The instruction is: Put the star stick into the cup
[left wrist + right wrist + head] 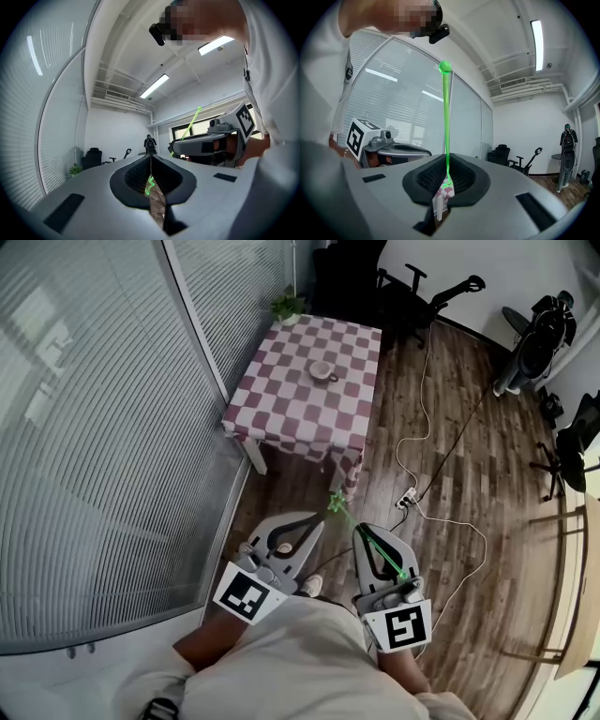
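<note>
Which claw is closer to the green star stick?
Right. The right claw is shut on the star stick, holding it. The left claw is beside it on the left, not touching.

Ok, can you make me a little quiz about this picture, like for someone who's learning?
1. True or false: the cup stands on the checkered table.
2. Which one grips the green star stick? A) the left one B) the right gripper
3. Fill in: the left gripper has its jaws ____, with nothing held.

Key: 1 true; 2 B; 3 shut.
</note>
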